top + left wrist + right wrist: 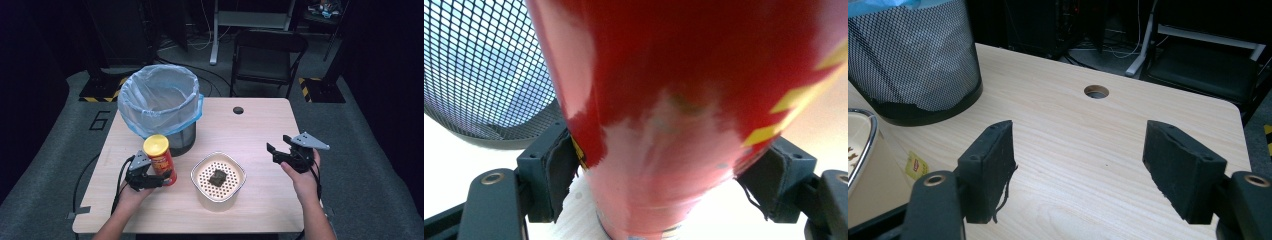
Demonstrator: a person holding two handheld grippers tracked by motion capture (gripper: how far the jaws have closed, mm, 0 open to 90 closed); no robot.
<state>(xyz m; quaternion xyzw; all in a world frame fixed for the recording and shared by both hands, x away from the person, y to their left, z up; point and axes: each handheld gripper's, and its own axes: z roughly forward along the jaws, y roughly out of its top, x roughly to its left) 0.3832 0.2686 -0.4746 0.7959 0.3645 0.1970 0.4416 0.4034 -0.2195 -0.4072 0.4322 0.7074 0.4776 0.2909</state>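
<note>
Beside bin (159, 107), red can (160, 159) upright (gripped low)

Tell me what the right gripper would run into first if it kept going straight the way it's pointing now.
Probably nothing on the table. The open right gripper points across the bare tabletop toward the cable hole and far edge. The mesh bin sits well off to one side. Past the edge stands a black chair, though depth is unclear.

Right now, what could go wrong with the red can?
The left hand-held gripper grips the tall can near its bottom, so it might tip or slip. The bin stands close behind and the bowl close beside it; a swing could knock either one.
</note>
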